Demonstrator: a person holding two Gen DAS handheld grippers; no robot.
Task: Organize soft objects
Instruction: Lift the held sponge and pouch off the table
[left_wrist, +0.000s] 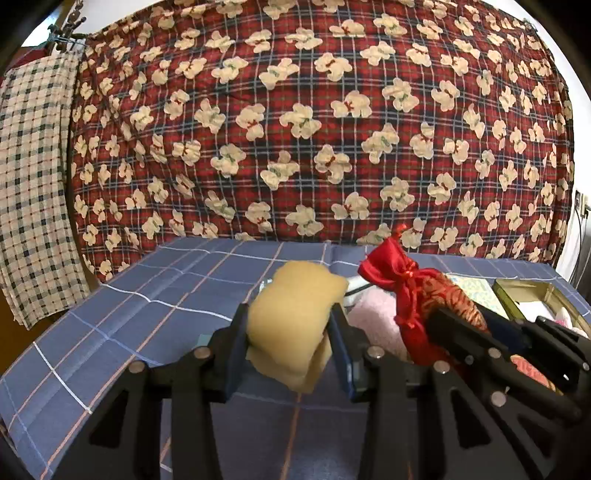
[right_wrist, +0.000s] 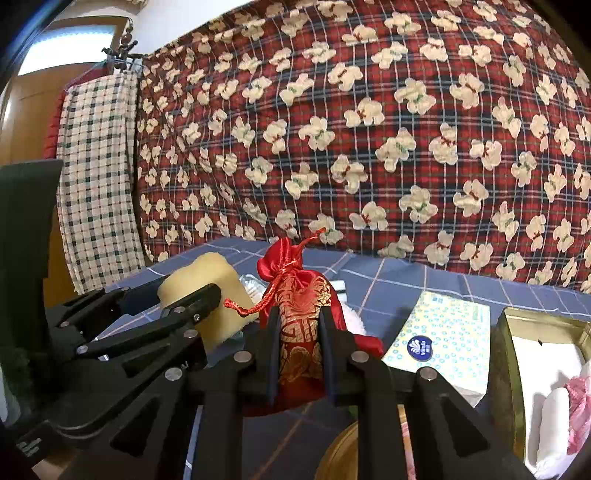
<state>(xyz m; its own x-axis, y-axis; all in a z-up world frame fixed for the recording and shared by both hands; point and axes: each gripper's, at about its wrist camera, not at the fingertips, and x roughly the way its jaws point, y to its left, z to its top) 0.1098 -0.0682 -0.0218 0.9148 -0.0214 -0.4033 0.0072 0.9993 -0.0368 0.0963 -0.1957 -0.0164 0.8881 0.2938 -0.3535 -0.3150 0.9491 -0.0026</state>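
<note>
My left gripper (left_wrist: 290, 314) is shut on a folded yellow sponge (left_wrist: 295, 317) and holds it above the blue checked tablecloth (left_wrist: 147, 314). My right gripper (right_wrist: 298, 317) is shut on a red and gold drawstring pouch (right_wrist: 301, 295), held upright just to the right of the sponge. The pouch also shows in the left wrist view (left_wrist: 413, 291), and the sponge shows in the right wrist view (right_wrist: 210, 280). A gold box (right_wrist: 506, 350) at the right holds white and pink soft things (right_wrist: 576, 406).
A patterned tissue pack (right_wrist: 447, 332) lies on the cloth beside the gold box. A pink fluffy cloth (left_wrist: 373, 317) lies under the two grippers. A red plaid bear-print blanket (left_wrist: 314, 129) hangs behind the table. A checked cloth (left_wrist: 33, 184) hangs at the left.
</note>
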